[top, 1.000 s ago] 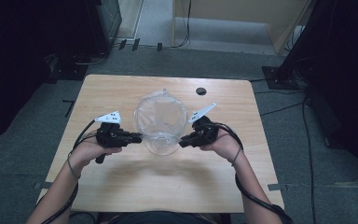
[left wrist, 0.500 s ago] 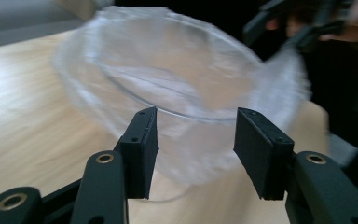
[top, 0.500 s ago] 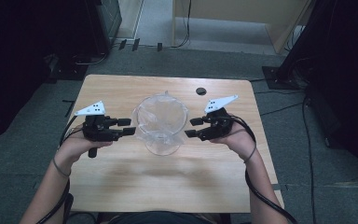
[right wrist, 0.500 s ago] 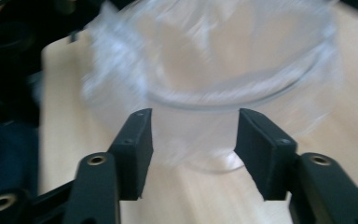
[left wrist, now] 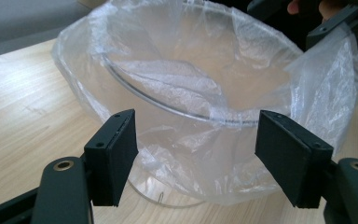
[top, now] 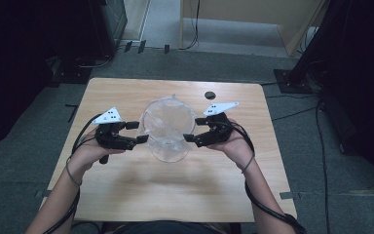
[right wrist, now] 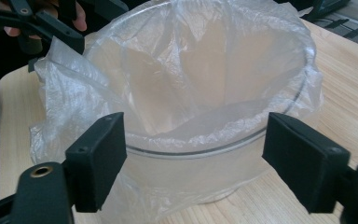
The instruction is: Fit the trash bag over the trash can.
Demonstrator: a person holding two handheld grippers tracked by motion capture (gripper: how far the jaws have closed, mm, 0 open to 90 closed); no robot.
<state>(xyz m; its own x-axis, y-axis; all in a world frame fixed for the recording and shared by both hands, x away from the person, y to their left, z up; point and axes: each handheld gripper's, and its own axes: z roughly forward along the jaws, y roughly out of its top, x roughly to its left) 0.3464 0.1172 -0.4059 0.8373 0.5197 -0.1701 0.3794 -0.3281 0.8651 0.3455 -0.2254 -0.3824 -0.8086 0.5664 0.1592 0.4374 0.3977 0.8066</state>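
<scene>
Bowl (top: 168, 131) of clear glass, lined with a thin plastic bag (left wrist: 326, 88), at the middle of the wooden table (top: 141, 195). Left gripper (top: 142, 131) and right gripper (top: 193, 129) flank it, jaws just opened wide, nothing between them.

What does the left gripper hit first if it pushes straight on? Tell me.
Most likely the plastic bag draped over the clear bowl's rim, dead ahead between the left gripper's open jaws. The gap is hard to judge.

Crinkled clear plastic bag (left wrist: 205, 93) – matt wood table (top: 175, 195).
</scene>
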